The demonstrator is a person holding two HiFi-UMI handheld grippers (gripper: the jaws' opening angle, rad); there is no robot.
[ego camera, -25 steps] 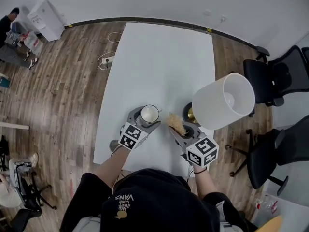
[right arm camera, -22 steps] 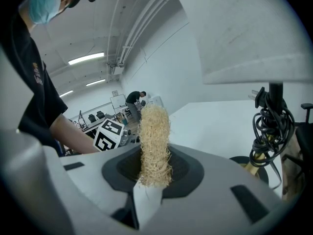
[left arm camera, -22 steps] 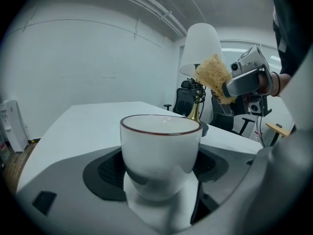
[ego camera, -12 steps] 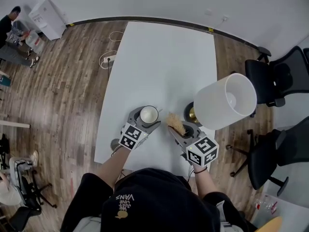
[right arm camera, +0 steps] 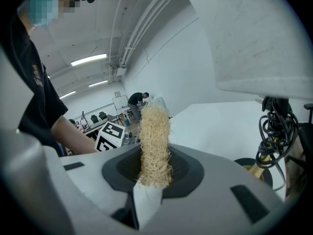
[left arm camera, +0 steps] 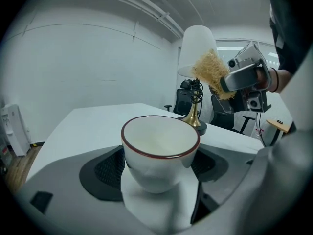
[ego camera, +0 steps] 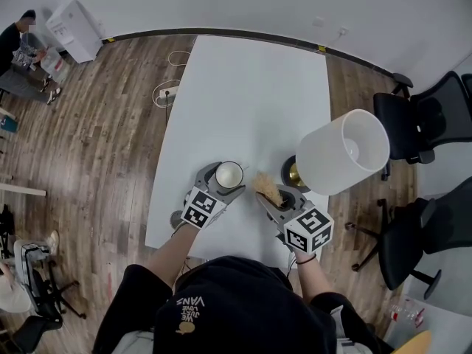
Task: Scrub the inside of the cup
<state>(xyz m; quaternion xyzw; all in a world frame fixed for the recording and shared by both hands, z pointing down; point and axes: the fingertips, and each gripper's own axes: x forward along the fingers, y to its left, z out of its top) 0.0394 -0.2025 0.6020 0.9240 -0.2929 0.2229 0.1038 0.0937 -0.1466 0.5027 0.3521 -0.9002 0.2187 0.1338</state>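
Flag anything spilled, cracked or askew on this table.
Nothing stands out. The cup, shut in the left gripper, looks whole and empty, with no spill on the white table. The fibrous scrubber sits clamped in the right gripper, beside the cup and not in it. The lamp stands upright.

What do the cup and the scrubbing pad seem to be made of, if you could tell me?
The cup looks like glazed ceramic: smooth, glossy white walls with a thin dark red line round the rim. The scrubbing pad looks like loofah or a similar plant fibre: a pale straw-coloured, coarse, matt tangle of dry strands, though a synthetic imitation cannot be ruled out.
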